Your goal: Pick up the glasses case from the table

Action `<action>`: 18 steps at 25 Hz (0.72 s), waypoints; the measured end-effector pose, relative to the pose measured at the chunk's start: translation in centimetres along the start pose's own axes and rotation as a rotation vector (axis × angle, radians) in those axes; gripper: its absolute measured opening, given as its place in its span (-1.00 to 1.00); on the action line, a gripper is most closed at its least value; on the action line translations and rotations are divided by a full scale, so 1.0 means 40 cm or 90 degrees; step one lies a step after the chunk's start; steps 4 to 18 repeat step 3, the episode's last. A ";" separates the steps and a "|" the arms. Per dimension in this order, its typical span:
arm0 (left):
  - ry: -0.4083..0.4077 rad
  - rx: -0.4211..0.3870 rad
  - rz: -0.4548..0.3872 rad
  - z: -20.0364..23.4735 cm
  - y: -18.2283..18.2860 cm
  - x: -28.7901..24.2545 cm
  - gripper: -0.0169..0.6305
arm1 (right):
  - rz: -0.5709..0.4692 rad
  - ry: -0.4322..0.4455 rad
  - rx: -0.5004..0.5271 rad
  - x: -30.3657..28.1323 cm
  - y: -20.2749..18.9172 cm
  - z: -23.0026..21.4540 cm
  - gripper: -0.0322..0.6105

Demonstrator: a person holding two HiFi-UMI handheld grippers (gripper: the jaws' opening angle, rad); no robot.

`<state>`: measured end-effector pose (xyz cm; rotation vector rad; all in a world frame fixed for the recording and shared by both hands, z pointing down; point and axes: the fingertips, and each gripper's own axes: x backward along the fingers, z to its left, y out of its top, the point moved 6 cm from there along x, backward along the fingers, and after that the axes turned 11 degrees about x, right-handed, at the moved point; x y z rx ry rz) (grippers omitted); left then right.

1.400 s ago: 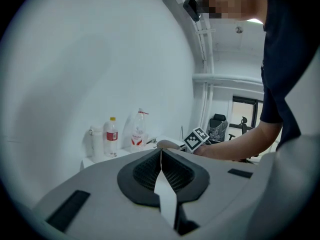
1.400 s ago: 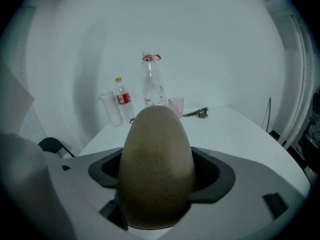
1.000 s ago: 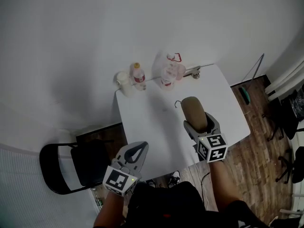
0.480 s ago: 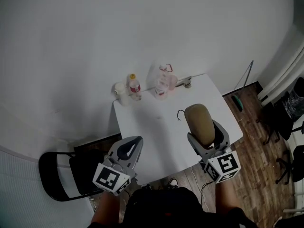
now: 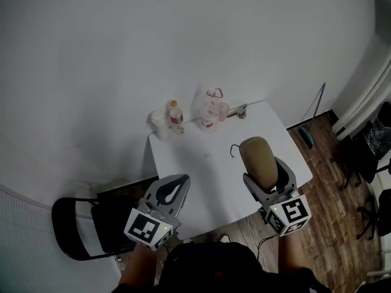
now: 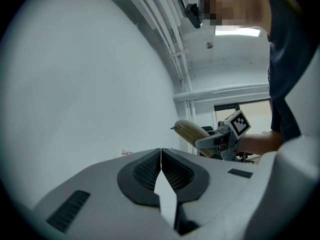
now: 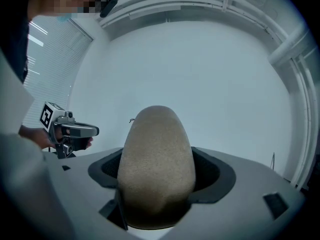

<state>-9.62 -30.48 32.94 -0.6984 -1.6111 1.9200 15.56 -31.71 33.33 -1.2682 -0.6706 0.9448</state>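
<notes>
Room: white wall, wood floor (image 5: pixel 330 182), one white table (image 5: pixel 201 170) set against the wall.

Table, far edge, one row of items:
- 1 pale container (image 5: pixel 160 122), at the left end.
- 1 clear bottle (image 5: pixel 176 116) with a red label, just beside the container.
- 1 clear plastic bag (image 5: pixel 208 105) with red print, right of the bottle.
- 1 small metallic item (image 5: pixel 239 110), at the right end; its kind cannot be made out.

Floor:
- 1 black chair (image 5: pixel 79 221), left of the table.
- 1 green-handled object (image 5: pixel 306 138), by the table's far right corner.

Grippers, 2, each carrying one marker cube:
- Left gripper (image 5: pixel 173 191): held over the table's near left corner. Its own view shows the jaws pressed together along a single seam, with nothing between them.
- Right gripper (image 5: pixel 266 182): held over the table's near right part. Its jaws are clamped on either side of the glasses case.

Glasses case (image 5: pixel 258 160), 1: tan, rounded and oblong, textured surface. Its near end sits between the right gripper's jaws and its rounded far end projects beyond them, with a thin dark loop (image 5: pixel 233 150) at that tip. In the left gripper view it hangs in mid-air, tilted upward, with the room's far end behind it.
</notes>
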 end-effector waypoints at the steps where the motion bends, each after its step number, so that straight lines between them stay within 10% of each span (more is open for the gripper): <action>1: -0.001 0.000 0.000 0.000 0.000 -0.001 -0.88 | -0.006 0.003 0.001 -0.001 0.005 0.003 0.29; 18: -0.003 -0.001 -0.001 0.000 -0.001 -0.003 -0.88 | -0.013 0.009 0.009 -0.005 0.012 0.006 0.29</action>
